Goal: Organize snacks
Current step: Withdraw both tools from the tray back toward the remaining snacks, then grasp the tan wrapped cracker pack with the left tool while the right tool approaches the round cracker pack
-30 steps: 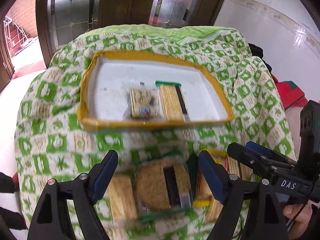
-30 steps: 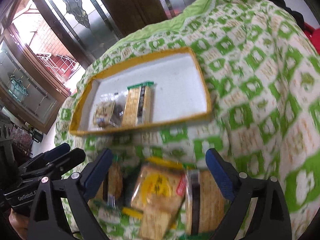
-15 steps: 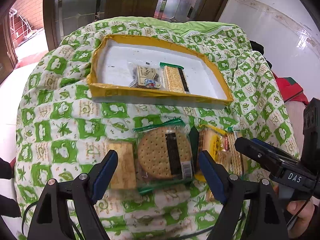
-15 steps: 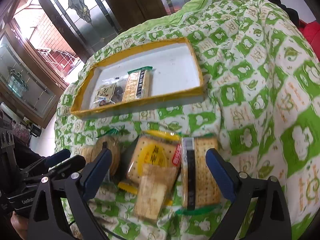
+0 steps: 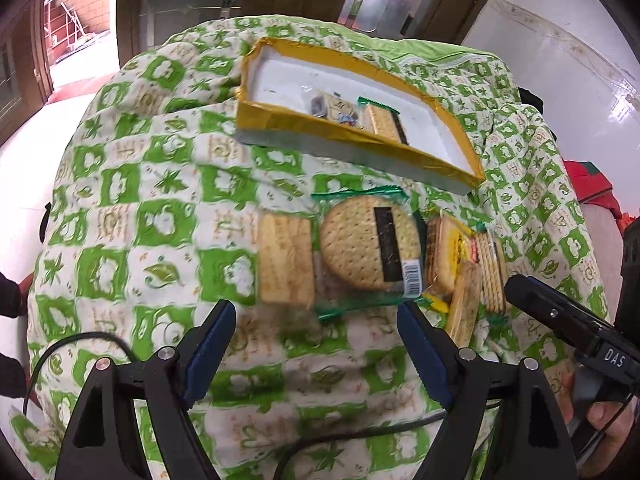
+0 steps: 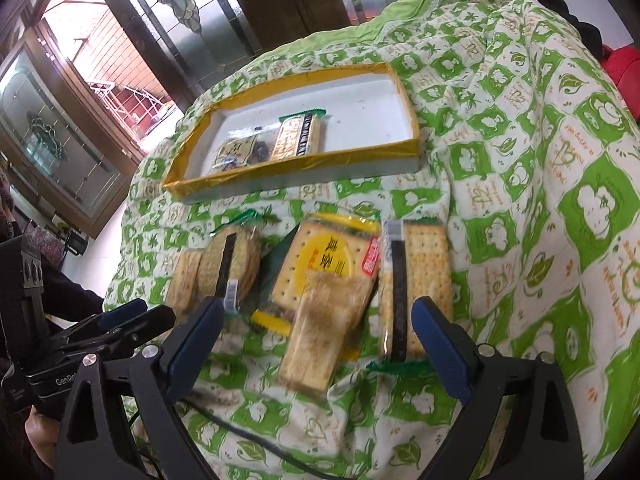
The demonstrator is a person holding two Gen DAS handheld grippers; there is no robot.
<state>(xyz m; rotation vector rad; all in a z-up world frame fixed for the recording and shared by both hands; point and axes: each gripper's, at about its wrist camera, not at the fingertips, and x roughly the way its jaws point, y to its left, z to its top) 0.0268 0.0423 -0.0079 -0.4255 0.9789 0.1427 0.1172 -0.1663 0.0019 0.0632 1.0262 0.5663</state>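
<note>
Both the left gripper point(image 5: 316, 340) and right gripper point(image 6: 316, 340) gape empty above clear-wrapped cracker packets point(image 6: 320, 280) on a green-checked quilt point(image 6: 520, 160).

Background: patterned cover, doors, floor, cable.
Green-and-white checked quilt point(image 5: 168, 216) with leaf motifs covers the surface; dark wooden doors with leaded glass panels point(image 6: 188, 12) behind; glossy white floor point(image 5: 560, 64) at right; red cloth point(image 5: 592, 188) beside quilt edge; black cable point(image 5: 360, 436) lies across quilt.
</note>
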